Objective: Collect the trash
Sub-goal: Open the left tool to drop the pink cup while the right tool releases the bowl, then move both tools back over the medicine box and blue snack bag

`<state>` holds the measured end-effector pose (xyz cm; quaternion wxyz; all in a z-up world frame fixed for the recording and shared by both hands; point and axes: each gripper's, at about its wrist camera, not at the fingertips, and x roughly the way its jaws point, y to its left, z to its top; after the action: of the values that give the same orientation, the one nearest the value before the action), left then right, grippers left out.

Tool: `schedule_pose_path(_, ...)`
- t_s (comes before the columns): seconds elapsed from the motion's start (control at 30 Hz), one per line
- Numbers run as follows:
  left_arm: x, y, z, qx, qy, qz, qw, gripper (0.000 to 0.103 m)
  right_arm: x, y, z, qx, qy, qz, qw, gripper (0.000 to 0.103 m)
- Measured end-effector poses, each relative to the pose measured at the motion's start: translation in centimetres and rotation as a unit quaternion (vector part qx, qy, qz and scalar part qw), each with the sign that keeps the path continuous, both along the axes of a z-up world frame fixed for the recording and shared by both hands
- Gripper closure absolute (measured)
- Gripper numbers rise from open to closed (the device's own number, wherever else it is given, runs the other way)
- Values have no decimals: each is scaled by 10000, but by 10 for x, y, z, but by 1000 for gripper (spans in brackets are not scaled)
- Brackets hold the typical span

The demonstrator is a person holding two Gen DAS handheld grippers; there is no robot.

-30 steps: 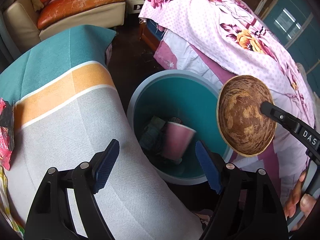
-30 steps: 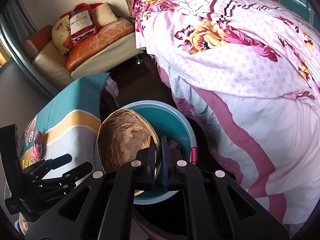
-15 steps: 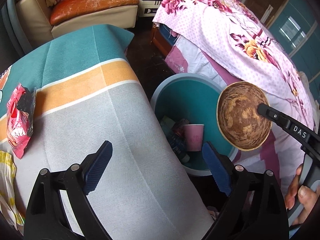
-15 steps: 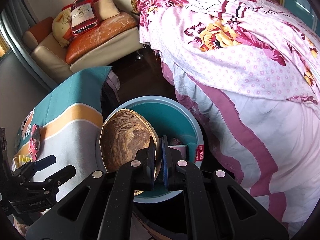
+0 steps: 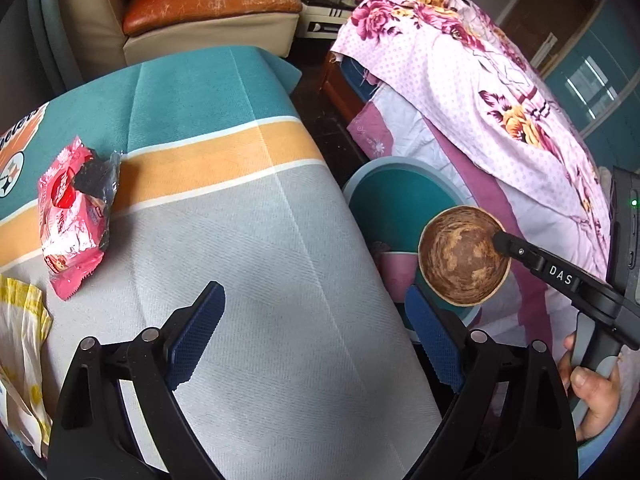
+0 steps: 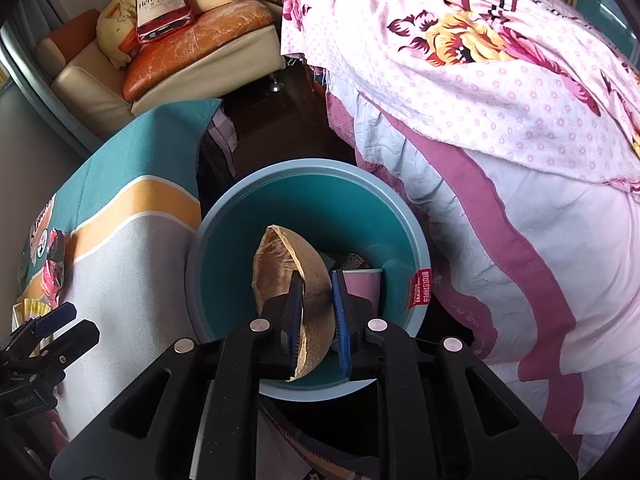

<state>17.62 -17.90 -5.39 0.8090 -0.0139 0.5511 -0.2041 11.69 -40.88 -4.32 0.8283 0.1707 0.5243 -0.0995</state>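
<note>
Over the teal bin [image 6: 308, 176], the right tool [image 6: 316, 304] is opening around the coconut shell [image 6: 280, 264]; left tool [image 5: 316, 332] gapes wide, empty, beside it.

Sofa [image 5: 208, 20], floral bedspread [image 6: 500, 80]

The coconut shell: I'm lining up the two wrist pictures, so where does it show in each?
Left wrist view: the coconut shell sits right of centre, outer brown side showing, at the tip of the right gripper.
Right wrist view: the shell is low at centre, between the right gripper's opening jaws, over the bin.
Shared landmark: the teal bin with the pink cup inside.
</note>
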Motion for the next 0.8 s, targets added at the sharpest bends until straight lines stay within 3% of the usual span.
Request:
schedule_pose_path(0.17, -1, 10, -1, -63, 74, 90, 9999, 11, -1, 5, 12, -94, -77, -2, 9999, 78)
schedule_pose_path(0.27, -5, 16, 0, -58, 72, 111, 9999, 11, -3, 10, 20, -143, -129, -7, 9998, 55)
schedule_pose_path(0.4, -11, 29, 4, -88, 58, 201, 9997, 11, -7, 21, 30, -142, -165, 83, 9997, 40)
schedule_pose_path(0.8, -40, 83, 26, -213, -83, 524, 9984, 11, -20, 83, 58, -159, -183, 574, 9981, 27)
